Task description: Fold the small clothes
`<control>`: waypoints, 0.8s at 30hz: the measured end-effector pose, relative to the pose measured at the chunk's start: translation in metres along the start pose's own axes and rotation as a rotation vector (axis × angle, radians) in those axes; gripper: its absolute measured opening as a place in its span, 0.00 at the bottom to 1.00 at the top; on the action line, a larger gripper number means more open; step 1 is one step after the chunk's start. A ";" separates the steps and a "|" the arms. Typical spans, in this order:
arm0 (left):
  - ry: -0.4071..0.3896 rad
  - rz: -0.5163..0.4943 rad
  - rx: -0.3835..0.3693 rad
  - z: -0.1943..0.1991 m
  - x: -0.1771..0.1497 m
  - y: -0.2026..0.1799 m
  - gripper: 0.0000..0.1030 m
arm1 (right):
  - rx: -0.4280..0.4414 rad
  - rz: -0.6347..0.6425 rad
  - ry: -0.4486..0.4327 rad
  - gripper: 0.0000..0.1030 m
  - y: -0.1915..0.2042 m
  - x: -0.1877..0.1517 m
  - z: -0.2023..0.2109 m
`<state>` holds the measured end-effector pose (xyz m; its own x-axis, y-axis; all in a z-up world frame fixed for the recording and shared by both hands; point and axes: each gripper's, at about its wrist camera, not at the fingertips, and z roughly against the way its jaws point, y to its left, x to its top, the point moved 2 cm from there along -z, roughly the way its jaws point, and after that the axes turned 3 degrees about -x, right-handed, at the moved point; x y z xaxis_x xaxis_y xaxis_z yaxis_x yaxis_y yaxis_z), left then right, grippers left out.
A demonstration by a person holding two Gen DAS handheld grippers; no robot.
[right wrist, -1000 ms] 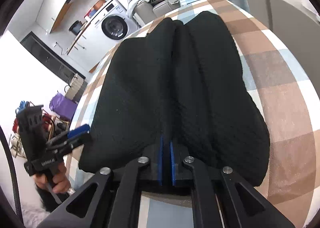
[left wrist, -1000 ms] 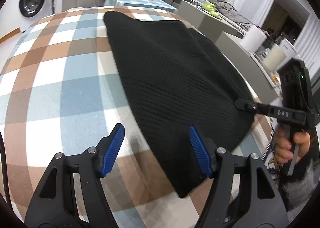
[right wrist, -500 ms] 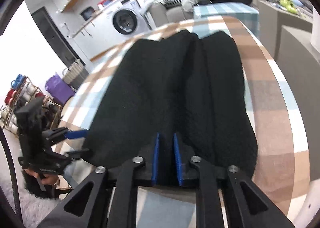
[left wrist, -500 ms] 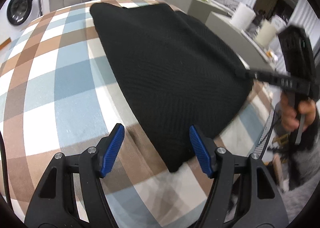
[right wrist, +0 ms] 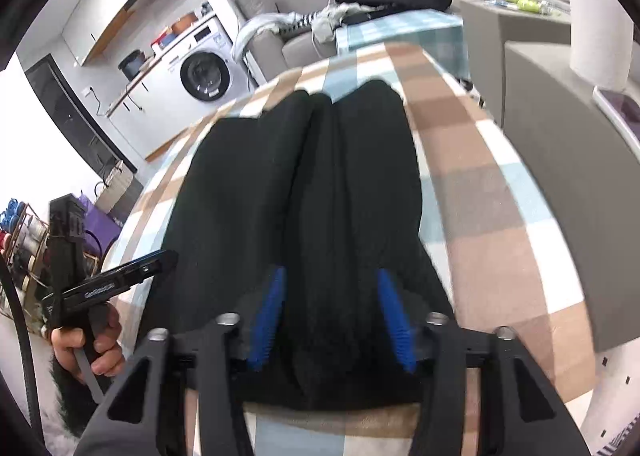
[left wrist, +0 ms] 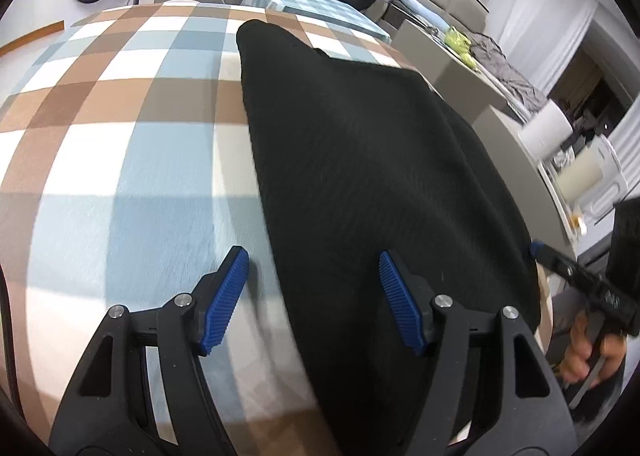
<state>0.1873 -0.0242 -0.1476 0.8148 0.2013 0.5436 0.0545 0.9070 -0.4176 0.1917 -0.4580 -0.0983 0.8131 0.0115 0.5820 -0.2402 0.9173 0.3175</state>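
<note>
The left wrist view alone shows the black knit garment (left wrist: 360,184) as one smooth slope on the checked bench (left wrist: 120,160); the right wrist view alone shows its lengthwise folds. The left gripper (left wrist: 314,300) is spread, its left finger over the cloth-covered bench, its right over the knit. The right gripper (right wrist: 332,320) is released, straddling the garment's near edge.

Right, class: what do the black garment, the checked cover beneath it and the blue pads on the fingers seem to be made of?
Black garment: probably knitted fabric, matte, with fine ribbing.
Checked cover: looks like soft, slightly fuzzy cloth, possibly fleece.
Blue pads: ridged, likely rubber or plastic, on glossy black fingers.
</note>
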 end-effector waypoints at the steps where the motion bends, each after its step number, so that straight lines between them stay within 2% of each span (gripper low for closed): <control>1: -0.001 0.008 -0.005 -0.003 0.004 0.000 0.64 | 0.008 -0.002 -0.004 0.59 -0.001 0.003 -0.001; 3: -0.003 0.021 -0.020 -0.010 0.012 -0.001 0.64 | 0.018 0.001 0.010 0.59 0.000 0.006 -0.006; 5: -0.002 0.035 -0.022 -0.015 0.018 -0.003 0.58 | 0.020 0.011 0.019 0.59 0.001 0.009 -0.012; 6: -0.005 0.040 -0.013 -0.016 0.018 -0.003 0.53 | 0.023 0.013 0.023 0.59 0.002 0.010 -0.013; 7: -0.011 0.039 0.002 -0.017 0.018 -0.005 0.43 | 0.027 0.014 0.027 0.59 0.003 0.011 -0.015; 8: -0.013 0.031 0.006 -0.017 0.018 -0.006 0.37 | 0.025 0.015 0.027 0.59 0.004 0.010 -0.015; 9: -0.017 0.021 0.013 -0.017 0.017 -0.008 0.26 | 0.023 0.016 0.025 0.59 0.004 0.010 -0.015; 12: -0.022 -0.006 0.045 -0.017 0.019 -0.010 0.16 | 0.024 0.013 0.026 0.59 0.004 0.008 -0.013; 18: -0.043 -0.007 0.046 -0.007 0.015 -0.003 0.13 | -0.009 0.002 0.004 0.59 -0.003 0.010 -0.009; 24: -0.062 0.016 0.063 0.015 0.008 0.024 0.13 | -0.007 0.007 0.019 0.59 0.003 0.009 -0.010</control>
<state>0.1863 0.0046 -0.1422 0.7778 0.2364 0.5823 0.0039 0.9247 -0.3807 0.2035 -0.4510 -0.0992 0.8213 0.0253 0.5699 -0.2420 0.9201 0.3079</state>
